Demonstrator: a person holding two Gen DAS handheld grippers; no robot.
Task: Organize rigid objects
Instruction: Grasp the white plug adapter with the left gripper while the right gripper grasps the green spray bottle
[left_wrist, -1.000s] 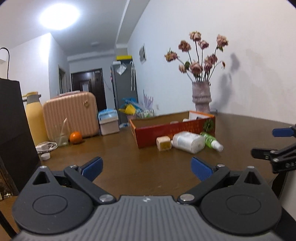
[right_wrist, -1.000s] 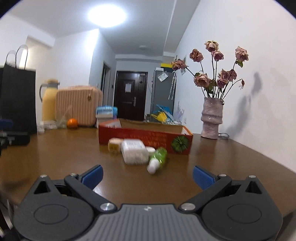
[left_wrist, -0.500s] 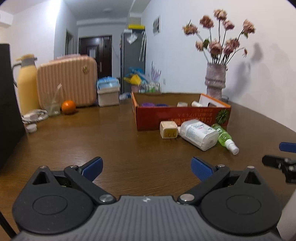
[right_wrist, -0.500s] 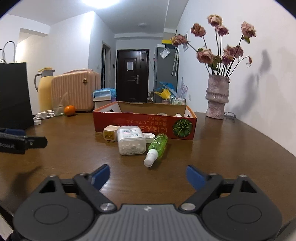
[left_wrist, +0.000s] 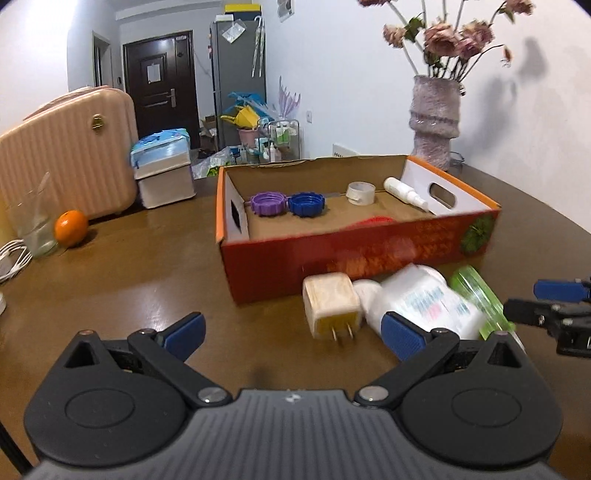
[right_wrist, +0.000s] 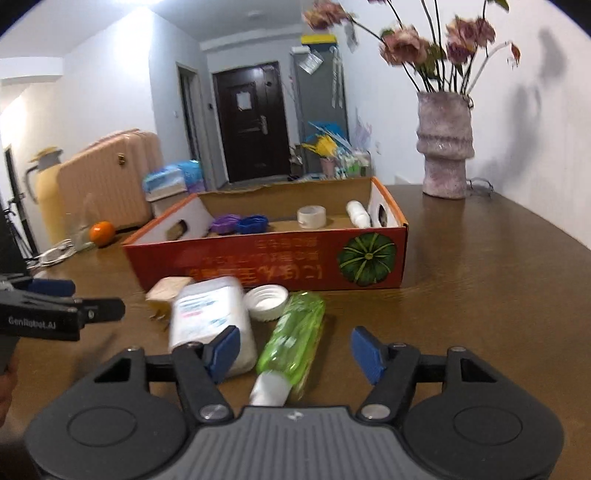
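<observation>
Your right gripper (right_wrist: 295, 352) has its fingers half spread and closing, with the green bottle (right_wrist: 295, 332) lying between them, white nozzle toward you; the pads do not press on it yet. Centre the fingers on the widest part of the bottle's body before they meet it, because the round plastic will likely roll or squirt out if you catch it near the nozzle or off to one side. The white bottle (right_wrist: 210, 317) lies just beside the green one on the left, close to your left finger, so keep that finger clear of it, and mind the loose white cap (right_wrist: 266, 302) near both. Your left gripper (left_wrist: 291, 332) has its fingers spread wide and holds nothing; the charger plug (left_wrist: 330, 304) sits ahead of it on the worktop (left_wrist: 147, 280). Once your hold is firm, lift straight up before heading for the red box (right_wrist: 288, 264) beyond, which already holds several small things.
</observation>
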